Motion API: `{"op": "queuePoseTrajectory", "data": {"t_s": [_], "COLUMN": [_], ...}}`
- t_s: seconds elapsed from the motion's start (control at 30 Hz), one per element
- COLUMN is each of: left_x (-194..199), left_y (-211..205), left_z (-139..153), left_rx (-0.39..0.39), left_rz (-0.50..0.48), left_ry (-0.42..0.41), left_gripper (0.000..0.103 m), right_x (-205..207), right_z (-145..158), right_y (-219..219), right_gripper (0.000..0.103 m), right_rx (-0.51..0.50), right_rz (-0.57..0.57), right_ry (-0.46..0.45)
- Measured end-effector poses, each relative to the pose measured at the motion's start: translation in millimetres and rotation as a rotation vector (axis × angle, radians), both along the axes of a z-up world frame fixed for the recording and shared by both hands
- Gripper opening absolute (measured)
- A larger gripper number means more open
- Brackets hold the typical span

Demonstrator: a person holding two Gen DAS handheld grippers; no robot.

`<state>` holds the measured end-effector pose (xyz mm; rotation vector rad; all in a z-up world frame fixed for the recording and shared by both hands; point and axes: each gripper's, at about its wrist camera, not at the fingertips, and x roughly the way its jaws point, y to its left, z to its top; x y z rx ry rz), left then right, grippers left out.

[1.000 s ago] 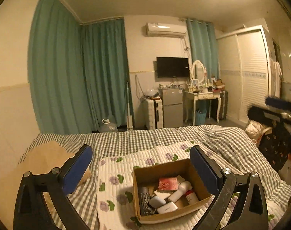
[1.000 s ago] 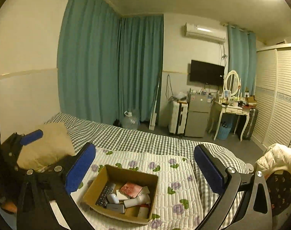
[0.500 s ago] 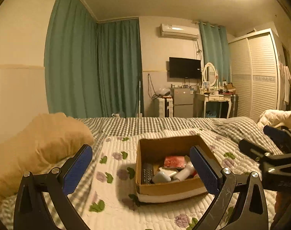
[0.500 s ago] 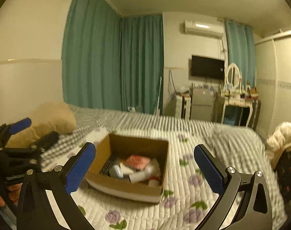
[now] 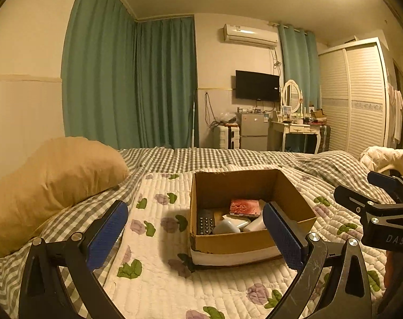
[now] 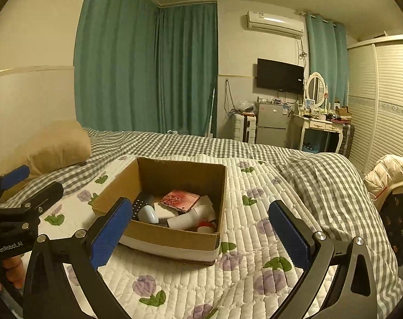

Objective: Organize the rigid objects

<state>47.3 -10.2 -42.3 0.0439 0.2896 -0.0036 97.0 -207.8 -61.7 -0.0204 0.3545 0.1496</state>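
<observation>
On the soft flowered quilt [image 5: 158,287], the cardboard box [image 5: 236,242] of hard things sits low in the middle, and the left gripper [image 5: 193,236] and right gripper [image 6: 198,226], both wide open and empty, could tip it.

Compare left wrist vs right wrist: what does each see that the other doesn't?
Left wrist only: the right gripper from the side, and the box's inner right wall.

Right wrist only: the left gripper from the side with a fingertip of the hand holding it, a red-capped item in the box's near right corner, and the dark chair at right.

Both: the cardboard box on the floral quilt, black remote, red patterned card, tan pillow. Both grippers are open.
</observation>
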Motion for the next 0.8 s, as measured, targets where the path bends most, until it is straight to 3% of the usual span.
{"op": "queuePoseTrajectory", "data": {"t_s": [0.8], "left_x": [2.5], "left_y": [-3.2], "left_z": [-0.6], "left_rx": [0.004], "left_rz": [-0.01], "left_ry": [0.038], "left_gripper": [0.103], "right_x": [-3.1], "right_z": [-2.4], "right_y": [0.8], "right_gripper": [0.103], "right_rx": [-0.01], "right_rz": [0.0], "right_ry": [-0.003]}}
